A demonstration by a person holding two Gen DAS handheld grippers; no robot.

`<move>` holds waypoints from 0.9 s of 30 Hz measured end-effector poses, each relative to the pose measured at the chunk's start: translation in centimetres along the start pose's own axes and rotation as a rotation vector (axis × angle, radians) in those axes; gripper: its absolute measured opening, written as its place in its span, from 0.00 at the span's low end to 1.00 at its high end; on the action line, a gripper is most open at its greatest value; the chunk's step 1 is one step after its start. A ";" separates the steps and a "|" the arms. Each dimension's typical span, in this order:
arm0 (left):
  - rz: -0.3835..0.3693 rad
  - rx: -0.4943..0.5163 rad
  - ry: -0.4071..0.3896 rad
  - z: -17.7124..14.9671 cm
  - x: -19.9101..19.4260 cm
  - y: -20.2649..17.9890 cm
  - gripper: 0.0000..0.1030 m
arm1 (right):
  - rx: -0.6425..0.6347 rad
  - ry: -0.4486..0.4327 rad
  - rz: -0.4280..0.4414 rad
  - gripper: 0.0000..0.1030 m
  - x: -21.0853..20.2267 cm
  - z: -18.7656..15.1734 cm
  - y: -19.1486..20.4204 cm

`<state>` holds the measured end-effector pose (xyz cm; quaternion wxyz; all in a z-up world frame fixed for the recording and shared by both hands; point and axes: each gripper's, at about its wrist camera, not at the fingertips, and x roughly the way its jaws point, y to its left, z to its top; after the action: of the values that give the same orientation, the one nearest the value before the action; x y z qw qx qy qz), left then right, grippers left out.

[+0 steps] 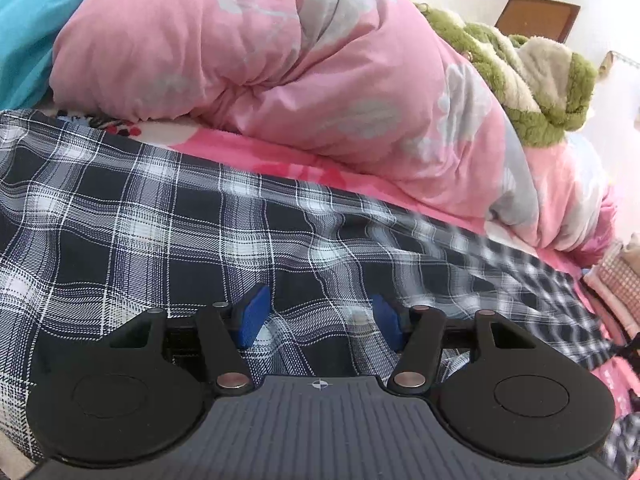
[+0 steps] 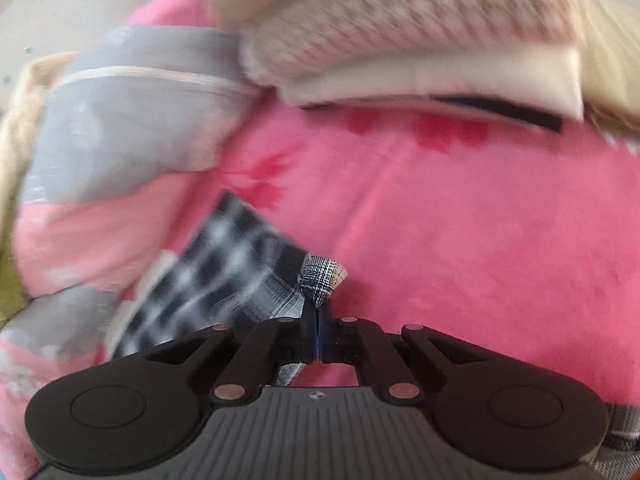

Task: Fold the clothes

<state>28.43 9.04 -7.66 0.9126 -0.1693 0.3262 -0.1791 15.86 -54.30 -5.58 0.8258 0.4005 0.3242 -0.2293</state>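
Observation:
A dark navy and white plaid garment (image 1: 160,220) lies spread over the pink bed sheet (image 1: 280,164), filling the lower half of the left wrist view. My left gripper (image 1: 320,320) hovers low over it, blue pads (image 1: 254,318) well apart, with flat fabric under the gap and nothing pinched. In the right wrist view my right gripper (image 2: 317,320) is shut on a corner of the plaid garment (image 2: 224,272). A small tip of that cloth (image 2: 323,280) sticks out past the closed fingers, and the rest trails away to the left, blurred.
A bulky pink quilt with grey flowers (image 1: 280,60) lies along the far edge of the garment. A green and cream fleece (image 1: 540,80) sits behind it, and teal fabric (image 1: 24,20) at top left. A folded beige knit and white cloth (image 2: 400,32) rest on the pink sheet (image 2: 480,240).

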 end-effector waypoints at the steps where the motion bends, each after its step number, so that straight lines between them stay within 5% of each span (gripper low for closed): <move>1: -0.007 -0.012 -0.005 0.1 -0.2 0.1 0.55 | 0.007 0.003 -0.012 0.01 0.6 0.1 -0.4; 5: -0.015 -0.032 -0.038 1.1 -2.4 0.3 0.56 | 0.119 0.007 0.005 0.08 0.5 0.5 -2.3; 8: -0.019 0.017 -0.066 2.4 -5.2 -0.5 0.56 | 0.063 -0.095 -0.078 0.25 -2.8 0.5 -1.6; 12: -0.044 0.135 -0.100 4.8 -9.8 -3.4 0.57 | 0.057 -0.140 0.033 0.31 -7.4 0.3 -1.2; 16: -0.017 0.358 -0.006 5.3 -11.0 -8.8 0.57 | 0.036 -0.070 0.180 0.38 -8.1 -1.5 -0.1; 21: 0.099 0.637 0.158 -1.0 -6.8 -13.9 0.54 | 0.012 0.088 0.297 0.39 -4.7 -5.0 1.3; 27: 0.252 0.683 0.165 -3.9 -3.1 -13.4 0.20 | 0.113 0.089 0.300 0.39 -1.1 -6.4 -0.5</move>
<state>20.78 -2.17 -3.12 0.9020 0.2015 0.3382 -0.1771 12.56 -49.21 -8.05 0.8118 0.4998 0.2837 -0.1035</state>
